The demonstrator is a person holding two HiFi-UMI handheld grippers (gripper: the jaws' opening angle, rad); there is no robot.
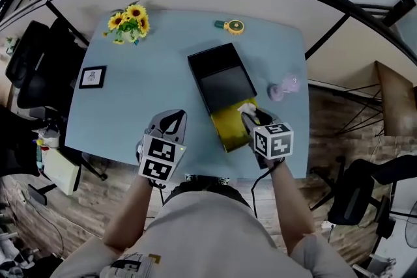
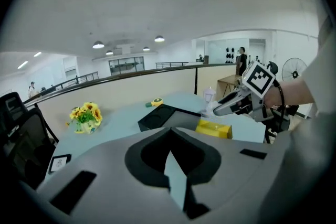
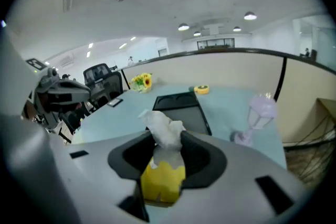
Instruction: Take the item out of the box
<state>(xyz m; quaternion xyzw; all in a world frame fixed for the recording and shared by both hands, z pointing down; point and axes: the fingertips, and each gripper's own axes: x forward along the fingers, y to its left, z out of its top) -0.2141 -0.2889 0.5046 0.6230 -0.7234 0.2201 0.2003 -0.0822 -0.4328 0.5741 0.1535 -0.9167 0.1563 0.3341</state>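
Observation:
An open black box (image 1: 218,75) lies in the middle of the blue table (image 1: 130,107), its inside dark. A yellow tissue pack (image 1: 229,128) sits against the box's near end. My right gripper (image 1: 249,112) is over the pack, shut on a white tissue (image 3: 164,128) that sticks up out of the yellow pack (image 3: 161,182). My left gripper (image 1: 174,116) hovers left of the pack above bare table, shut, with nothing in it. The left gripper view shows the left gripper (image 2: 170,136), the black box (image 2: 157,117), the yellow pack (image 2: 214,128) and the right gripper beyond.
Sunflowers (image 1: 129,21) stand at the far left of the table. A yellow tape measure (image 1: 232,26) lies at the far edge, a small picture frame (image 1: 92,77) on the left, and a lilac lamp (image 1: 285,86) to the right of the box. Black chairs (image 1: 32,62) stand off the left edge.

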